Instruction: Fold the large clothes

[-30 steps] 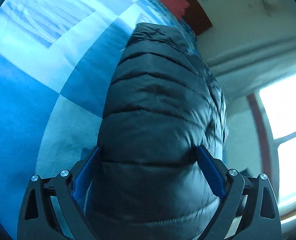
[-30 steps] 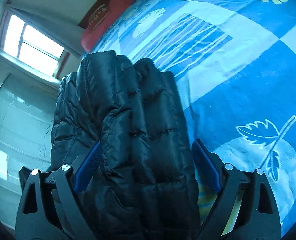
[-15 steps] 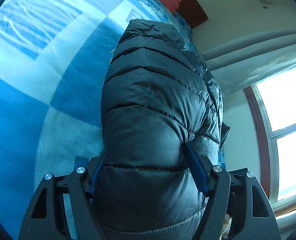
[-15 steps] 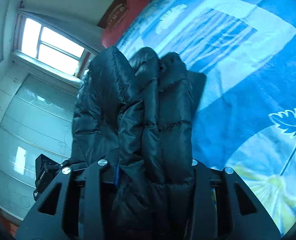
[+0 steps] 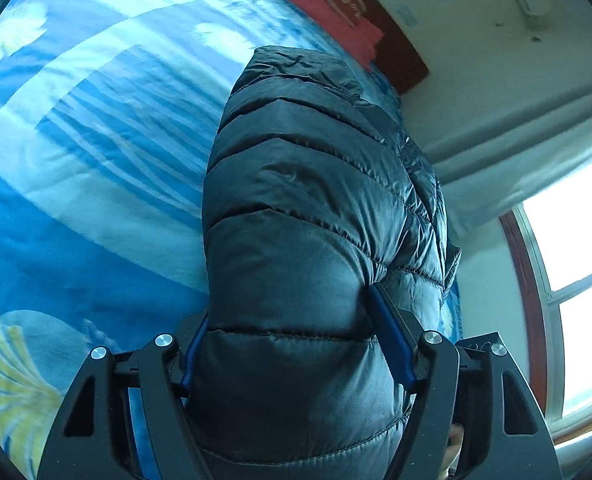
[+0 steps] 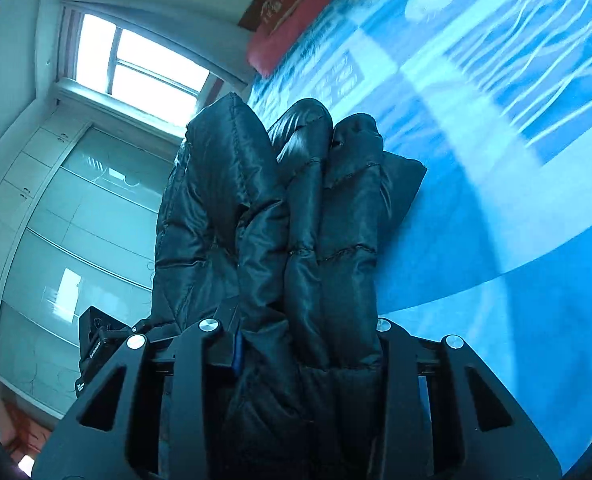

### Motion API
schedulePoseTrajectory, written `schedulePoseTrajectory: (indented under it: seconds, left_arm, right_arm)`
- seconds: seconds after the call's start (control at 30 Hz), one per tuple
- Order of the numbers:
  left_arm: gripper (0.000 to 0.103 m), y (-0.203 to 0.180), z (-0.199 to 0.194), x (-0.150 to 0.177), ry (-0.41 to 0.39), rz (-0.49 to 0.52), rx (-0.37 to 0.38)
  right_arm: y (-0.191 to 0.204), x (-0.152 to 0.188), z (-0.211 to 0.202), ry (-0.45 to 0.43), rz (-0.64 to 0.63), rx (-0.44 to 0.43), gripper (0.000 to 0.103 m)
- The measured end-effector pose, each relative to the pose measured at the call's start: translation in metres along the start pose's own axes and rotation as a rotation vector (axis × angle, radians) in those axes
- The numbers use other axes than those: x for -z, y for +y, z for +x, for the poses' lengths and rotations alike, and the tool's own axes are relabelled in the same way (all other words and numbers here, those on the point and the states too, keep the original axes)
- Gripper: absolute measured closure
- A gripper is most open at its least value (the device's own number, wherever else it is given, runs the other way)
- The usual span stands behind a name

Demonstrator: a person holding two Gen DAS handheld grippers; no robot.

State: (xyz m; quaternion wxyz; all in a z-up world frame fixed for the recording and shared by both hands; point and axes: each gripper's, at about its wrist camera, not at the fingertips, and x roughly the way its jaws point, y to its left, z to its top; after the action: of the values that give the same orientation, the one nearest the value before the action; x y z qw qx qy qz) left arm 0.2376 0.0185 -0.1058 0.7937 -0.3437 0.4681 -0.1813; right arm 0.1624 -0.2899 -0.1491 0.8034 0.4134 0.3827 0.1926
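- Left wrist view: my left gripper (image 5: 292,344) pinches a thick quilted fold of the black puffer jacket (image 5: 316,216) — blue pads pressed into its sides. The jacket bulges forward over the blue patterned bedspread (image 5: 96,152); a red pillow (image 5: 320,4) lies at the bed's far end.
- Right wrist view: my right gripper (image 6: 308,344) is clamped on bunched folds of the jacket (image 6: 280,208) — it rises between the fingers, with the bedspread (image 6: 496,160) beyond and a window (image 6: 136,68) at left.

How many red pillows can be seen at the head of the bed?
1. The red pillow lies at the far end of the bed, against the dark headboard, beyond the black jacket. Another may be hidden behind the jacket.
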Motion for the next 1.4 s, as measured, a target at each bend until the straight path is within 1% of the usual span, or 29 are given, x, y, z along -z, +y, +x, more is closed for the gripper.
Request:
schedulePoseTrajectory:
  seconds: [0.1, 0.2, 0.3, 0.37, 0.43, 0.5, 0.53, 0.57, 0.63, 0.73, 0.8, 0.9, 0.93, 0.97, 1.03, 1.07, 1.13, 1.2, 1.3, 1.4]
  left_arm:
    - [0.033, 0.009, 0.008, 0.001, 0.006, -0.004, 0.005]
    - [0.032, 0.009, 0.009, 0.001, 0.0, 0.007, 0.005]
    - [0.028, 0.016, 0.007, -0.001, 0.009, -0.012, 0.031]
    - [0.026, 0.027, -0.002, -0.001, 0.023, -0.018, 0.043]
    - [0.026, 0.033, -0.014, 0.002, 0.025, -0.009, 0.052]
    - [0.025, 0.037, -0.028, 0.003, 0.006, 0.016, 0.057]
    - [0.023, 0.039, -0.033, 0.003, -0.003, 0.025, 0.056]
    - [0.022, 0.04, -0.037, -0.001, -0.021, 0.038, 0.057]
    - [0.022, 0.041, -0.034, -0.011, -0.031, 0.034, 0.056]
    - [0.021, 0.039, -0.022, -0.029, -0.017, 0.007, 0.096]
    - [0.021, 0.036, -0.008, -0.042, -0.004, -0.004, 0.099]
    - [0.021, 0.028, 0.009, -0.053, 0.012, 0.014, 0.051]
    - [0.021, 0.025, 0.012, -0.054, 0.013, 0.031, 0.026]
    - [0.021, 0.02, 0.016, -0.055, 0.014, 0.059, -0.01]
    - [0.021, 0.01, 0.025, -0.055, 0.02, 0.11, -0.072]
    - [0.021, 0.007, 0.027, -0.055, 0.022, 0.121, -0.088]
    - [0.021, 0.003, 0.035, -0.055, 0.028, 0.134, -0.118]
    - [0.021, 0.005, 0.043, -0.054, 0.038, 0.125, -0.136]
    - [0.021, 0.006, 0.051, -0.054, 0.047, 0.115, -0.142]
    - [0.02, 0.007, 0.054, -0.052, 0.05, 0.112, -0.142]
  right_arm:
    - [-0.005, -0.001, 0.002, 0.003, 0.012, -0.001, 0.068]
    - [-0.003, -0.001, 0.0, 0.005, -0.004, 0.025, 0.065]
    - [0.003, 0.001, -0.001, 0.01, -0.024, 0.064, 0.052]
    - [0.011, 0.001, -0.003, 0.018, -0.05, 0.089, 0.042]
    - [0.018, -0.001, -0.008, 0.023, -0.089, 0.113, 0.035]
    - [0.021, -0.001, -0.016, 0.019, -0.104, 0.107, 0.03]
    - [0.021, -0.004, -0.02, 0.012, -0.099, 0.1, 0.028]
    - [0.022, -0.007, -0.022, 0.006, -0.09, 0.091, 0.027]
    - [0.02, -0.019, -0.024, -0.009, -0.059, 0.082, 0.026]
    - [0.023, -0.04, -0.012, 0.008, -0.05, 0.076, 0.025]
    - [0.023, -0.052, 0.0, 0.023, -0.053, 0.102, 0.024]
    - [0.018, -0.063, 0.01, 0.037, -0.04, 0.115, 0.026]
    - [0.014, -0.065, 0.015, 0.045, -0.031, 0.144, 0.039]
    - [0.01, -0.065, 0.019, 0.05, -0.012, 0.158, 0.047]
    - [0.0, -0.064, 0.021, 0.047, 0.024, 0.155, 0.054]
    - [-0.004, -0.063, 0.022, 0.046, 0.034, 0.151, 0.057]
    - [-0.01, -0.06, 0.023, 0.043, 0.039, 0.145, 0.059]
    - [-0.018, -0.059, 0.027, 0.042, 0.061, 0.125, 0.059]
    - [-0.025, -0.058, 0.029, 0.044, 0.083, 0.102, 0.059]
    - [-0.025, -0.055, 0.028, 0.043, 0.079, 0.101, 0.061]
